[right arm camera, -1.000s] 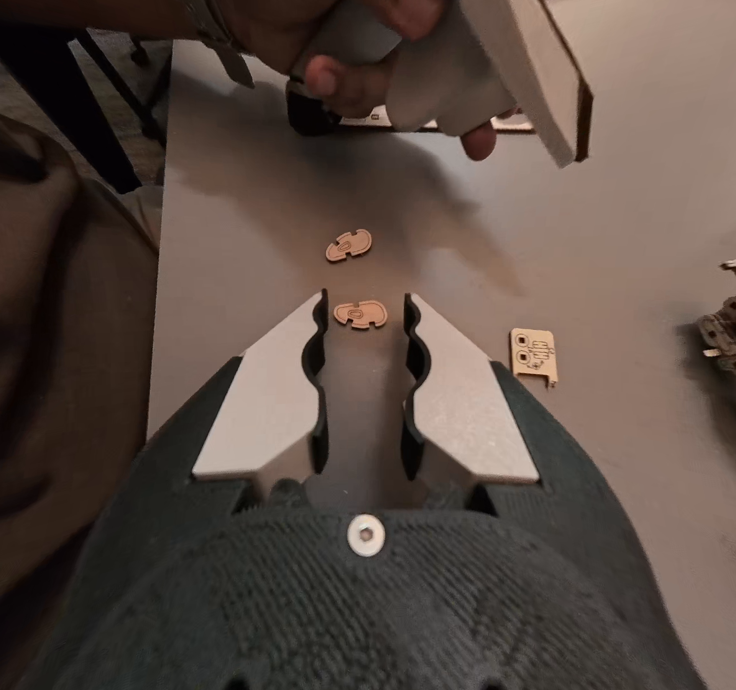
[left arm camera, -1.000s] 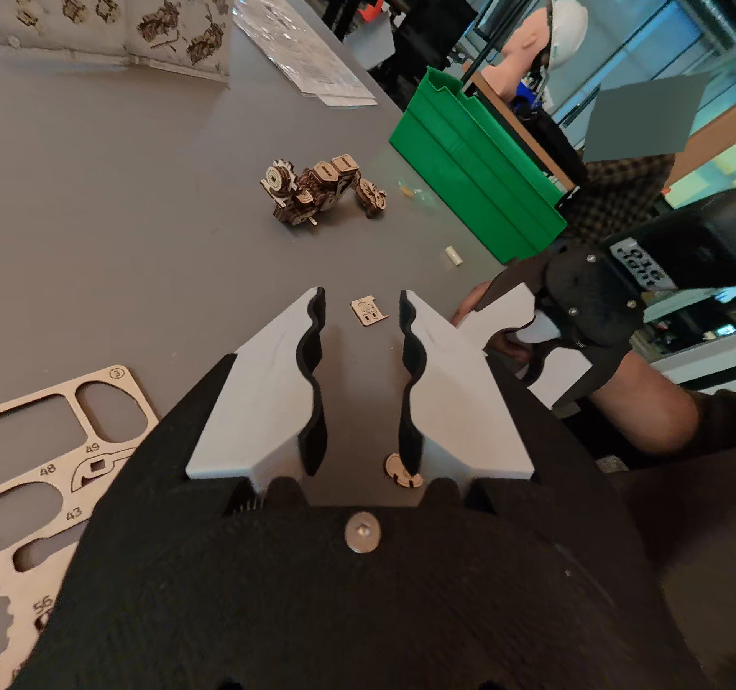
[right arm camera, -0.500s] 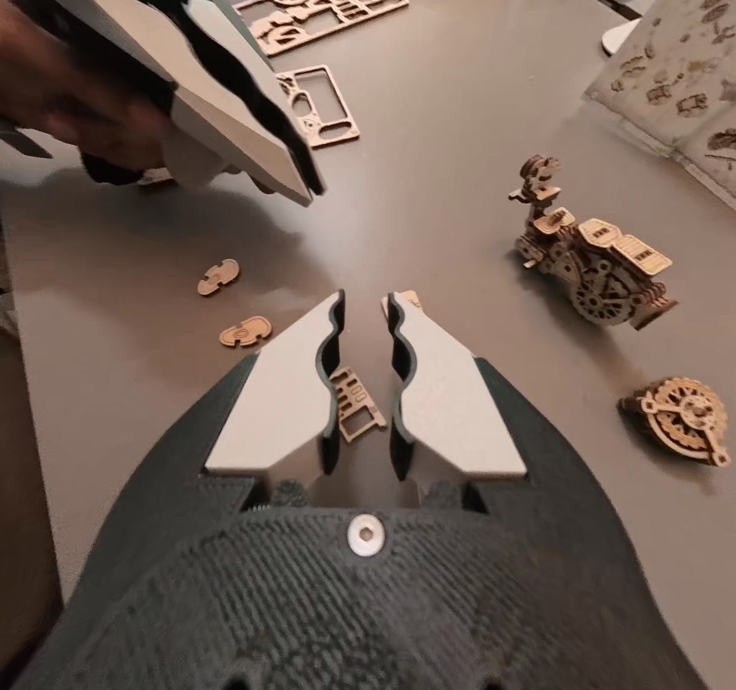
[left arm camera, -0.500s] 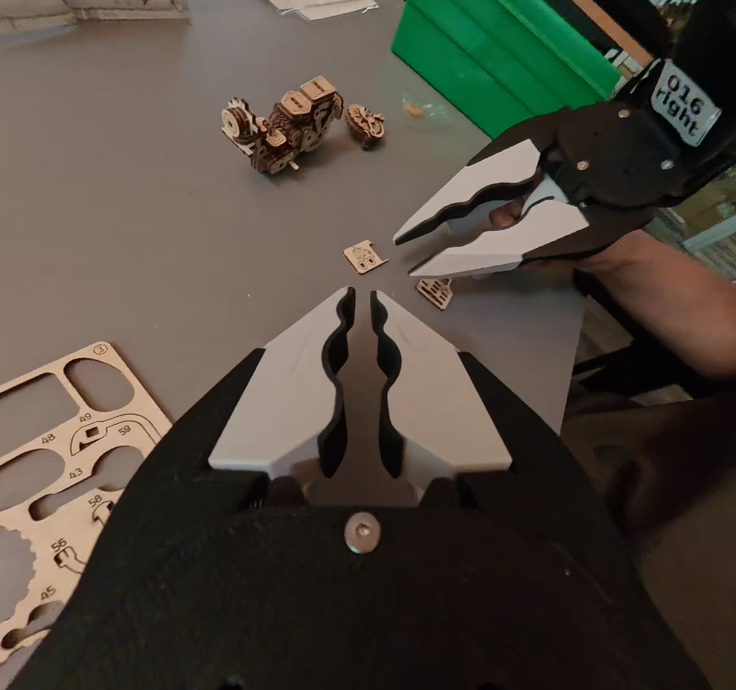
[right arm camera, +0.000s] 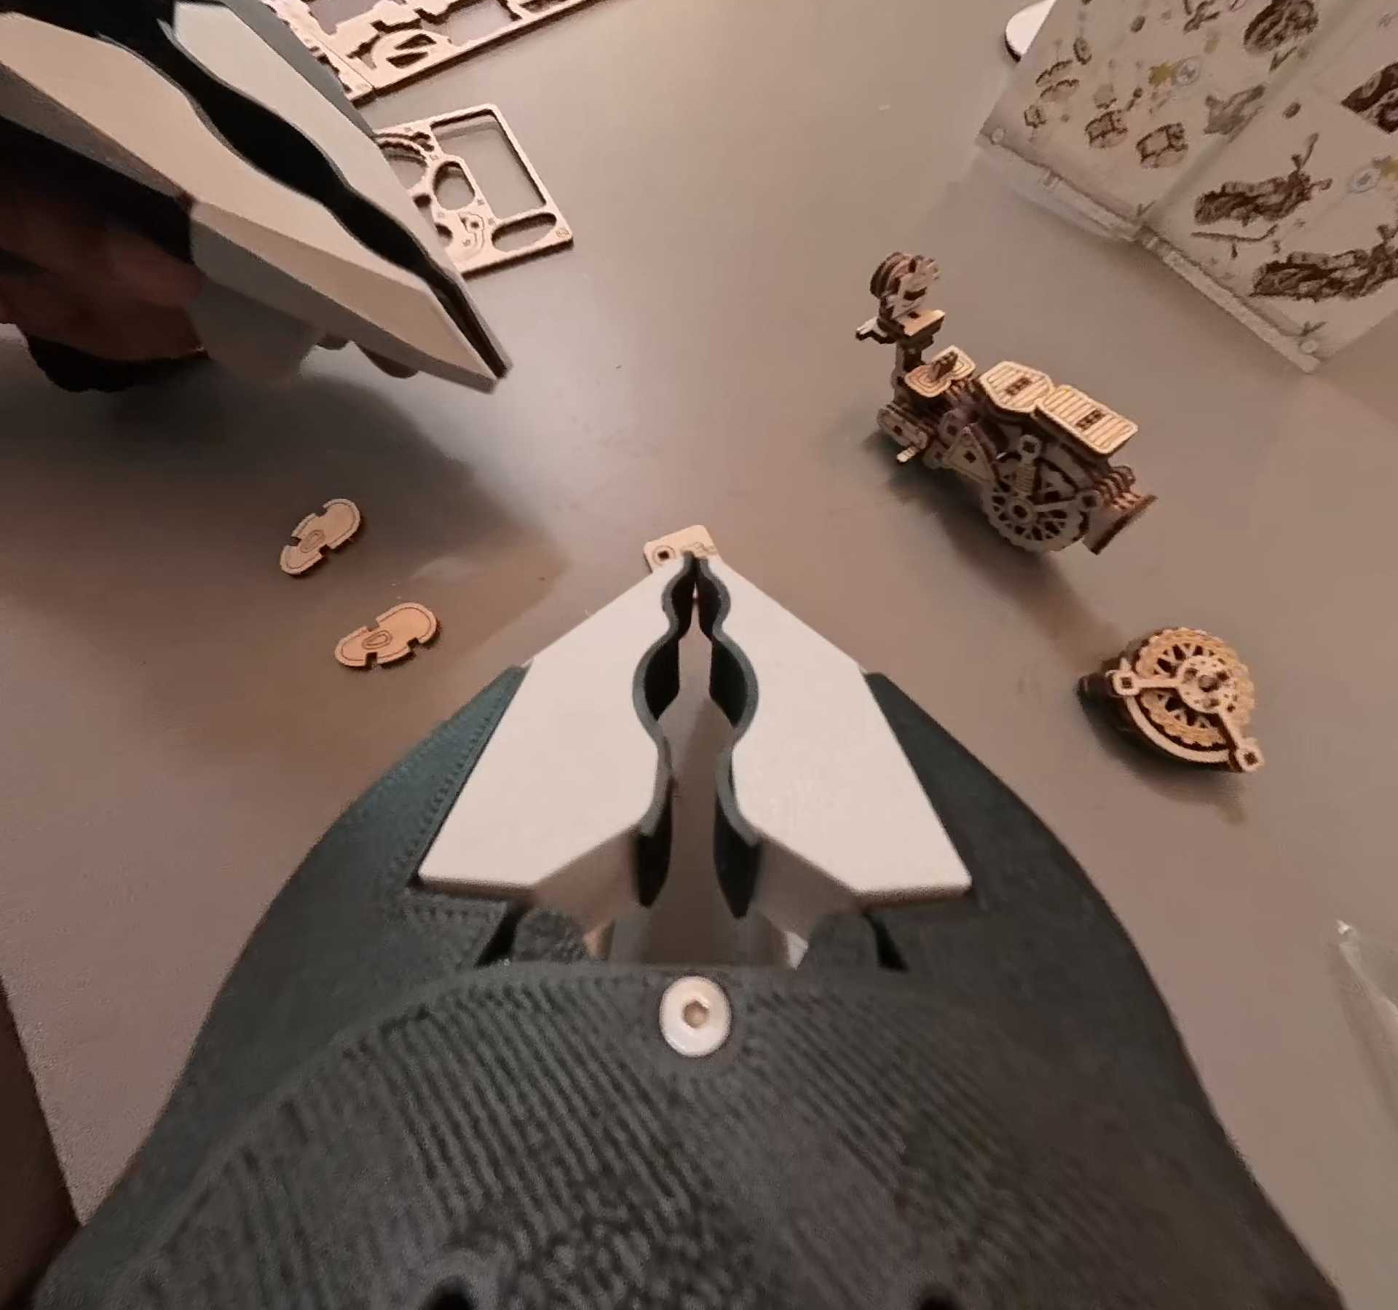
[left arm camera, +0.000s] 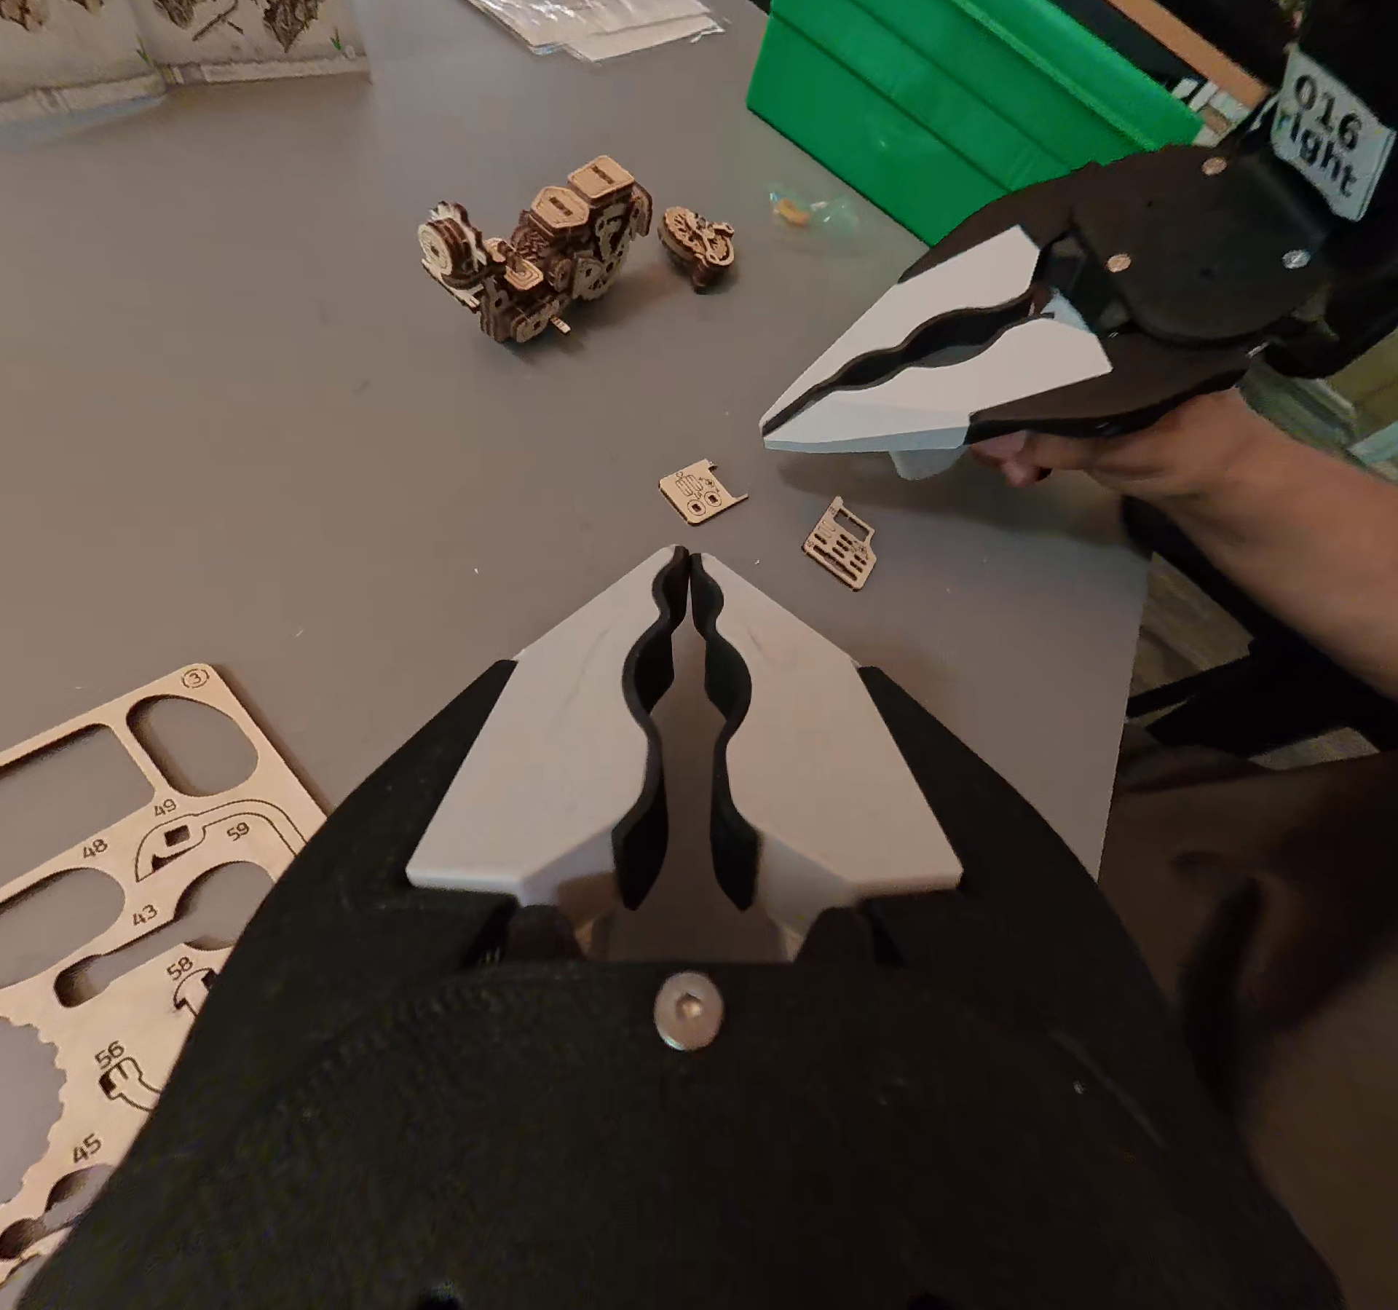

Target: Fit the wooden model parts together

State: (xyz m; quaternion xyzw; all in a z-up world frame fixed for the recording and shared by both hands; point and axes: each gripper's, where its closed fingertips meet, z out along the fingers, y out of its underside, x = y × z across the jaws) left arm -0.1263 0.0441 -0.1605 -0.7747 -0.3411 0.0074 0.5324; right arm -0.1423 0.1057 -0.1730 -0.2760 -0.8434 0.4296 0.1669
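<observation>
Wooden model parts lie scattered over the grey desk: the half-built model stands upright near the middle, a small wheel assembly just beside it, and two flat square pieces rest nearer the desk's edge. Two rounded slotted pieces sit apart from these, close to each other. My guess is the loose parts have been laid out flat within easy reach so each can be picked singly.

The left gripper hangs above the desk with its tips together and nothing between them. The right gripper is also drawn together at the tips, hovering just over one square piece; a sliver of that piece peeks out beyond the tips, but whether the gripper pinches it or merely sits above it I cannot tell. Seen from the left wrist view, both square pieces look to be lying on the desk, apart from that gripper.

Punched-out sheets run off the picture's edge, and the folded instruction sheet and green bin are cut off too.
</observation>
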